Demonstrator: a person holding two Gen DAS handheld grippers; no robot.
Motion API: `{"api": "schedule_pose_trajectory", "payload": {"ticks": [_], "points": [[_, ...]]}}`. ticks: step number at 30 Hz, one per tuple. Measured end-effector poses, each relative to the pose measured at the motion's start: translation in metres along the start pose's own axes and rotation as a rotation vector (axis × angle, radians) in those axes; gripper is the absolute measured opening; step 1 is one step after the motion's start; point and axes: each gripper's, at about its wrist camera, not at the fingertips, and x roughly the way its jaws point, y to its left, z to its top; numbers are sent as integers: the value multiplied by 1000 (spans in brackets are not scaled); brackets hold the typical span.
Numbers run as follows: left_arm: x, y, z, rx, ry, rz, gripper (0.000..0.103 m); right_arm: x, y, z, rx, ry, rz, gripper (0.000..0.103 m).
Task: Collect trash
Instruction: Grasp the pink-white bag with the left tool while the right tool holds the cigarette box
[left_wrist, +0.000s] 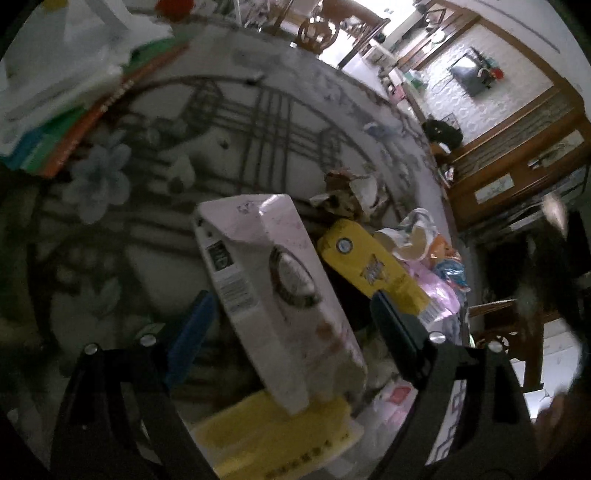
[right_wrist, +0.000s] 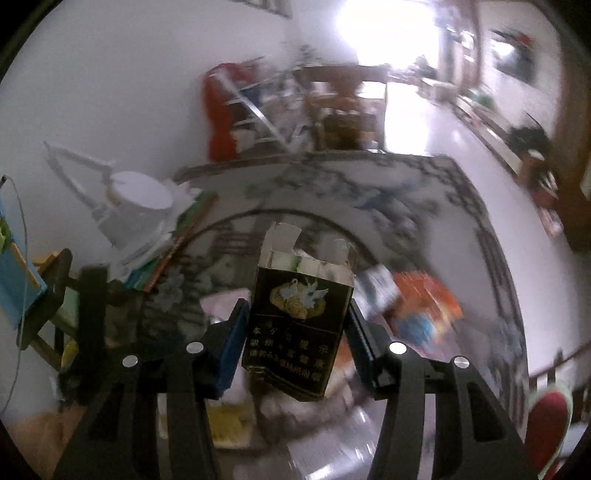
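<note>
A black cardboard cigarette pack (right_wrist: 300, 325) printed with a gold-and-white swan emblem and gold characters is seen nearly upright, its torn flip top open, above the patterned tabletop (right_wrist: 369, 192). A long white-and-pink cardboard box (left_wrist: 273, 295) with an oval window is tilted over a yellow flat packet (left_wrist: 273, 432). Just right of the box a yellow printed pouch (left_wrist: 373, 266) lies beside crumpled wrappers (left_wrist: 428, 251).
</note>
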Motion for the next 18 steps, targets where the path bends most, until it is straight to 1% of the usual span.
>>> {"api": "schedule_pose_trajectory", "payload": {"ticks": [1,4,6,8,9,10,12,14,17,18], "points": [[6,0,1,-2,12,8,87,-5,-3,-7,17,0,-9,50],[22,1,1,-14,52,19,88,-17,-17,-32,82,10,-31,50],[27,-2,-2,-4,51,36,88,-22,-25,-46,130,18,-38,50],[26,-7,-4,20,45,49,70,-27,-31,-54,162,21,-42,50],[23,-10,-6,35,33,34,62,-29,-32,-59,175,21,-43,50],[20,-13,-6,53,30,16,49,-33,-34,-62,184,19,-44,50],[13,-23,-10,100,12,35,42,-40,-37,-67,195,8,-45,50],[4,-27,-12,122,-3,41,28,-47,-38,-70,199,-2,-44,50],[-17,-37,-19,170,-56,51,26,-55,-36,-73,194,-22,-44,50],[-30,-43,-24,200,-91,61,26,-59,-35,-73,188,-32,-46,50]]}}
